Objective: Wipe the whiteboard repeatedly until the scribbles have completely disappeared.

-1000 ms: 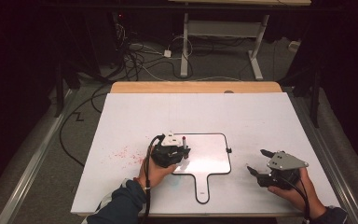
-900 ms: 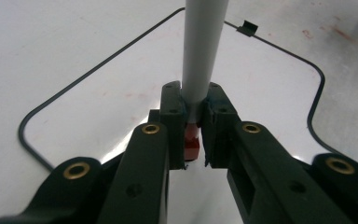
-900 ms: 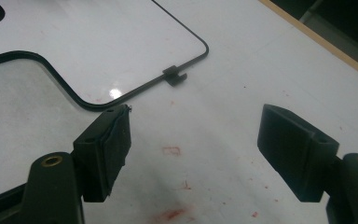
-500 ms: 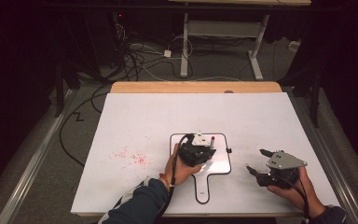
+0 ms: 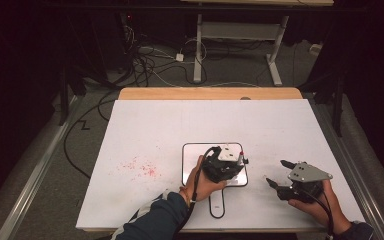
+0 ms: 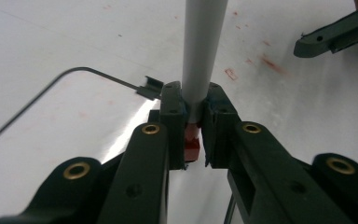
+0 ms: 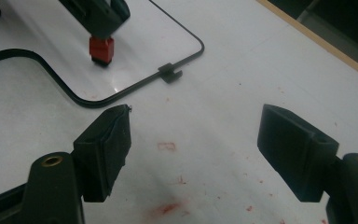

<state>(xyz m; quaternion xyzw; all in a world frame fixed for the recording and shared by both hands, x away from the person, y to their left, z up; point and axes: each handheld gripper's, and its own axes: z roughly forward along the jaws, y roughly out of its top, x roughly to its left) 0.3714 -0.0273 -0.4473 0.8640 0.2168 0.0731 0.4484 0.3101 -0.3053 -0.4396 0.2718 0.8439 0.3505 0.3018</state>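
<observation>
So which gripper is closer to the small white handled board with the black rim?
Left. The left gripper is over the white handled board, clamping a grey marker with a red end. The right gripper sits open off the board's right edge.

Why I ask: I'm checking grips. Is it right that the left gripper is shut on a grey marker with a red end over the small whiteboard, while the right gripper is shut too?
Not quite. The right gripper is open; the right gripper view shows its jaws wide apart over the table. The left gripper is indeed shut on the grey marker over the small whiteboard.
</observation>
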